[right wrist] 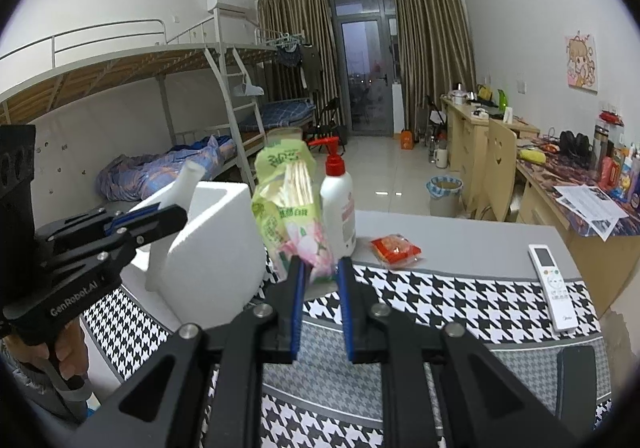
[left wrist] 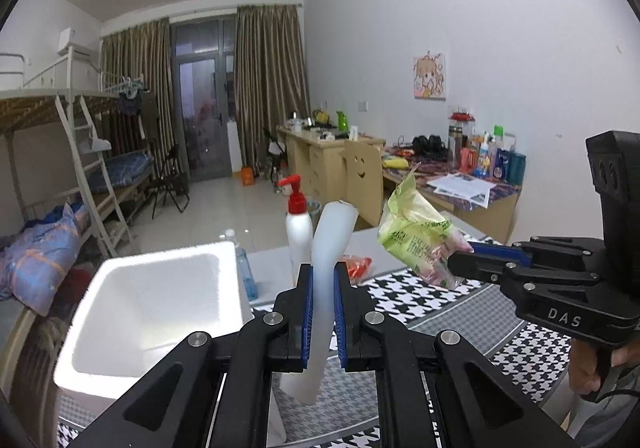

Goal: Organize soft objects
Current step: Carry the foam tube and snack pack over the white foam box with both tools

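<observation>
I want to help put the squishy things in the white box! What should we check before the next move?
1. Left gripper holds the white foam piece between its jaws: ok.
2. Right gripper holds the green tissue pack: ok, though only by its lower end.
3. White foam box is open on top: ok.
4. Room inside the box: ok, no items show in the visible part.
5. Pump bottle stands close beside the tissue pack: not ok, it could get bumped.
6. Red snack packet still lies on the table: not ok, not yet sorted.
</observation>
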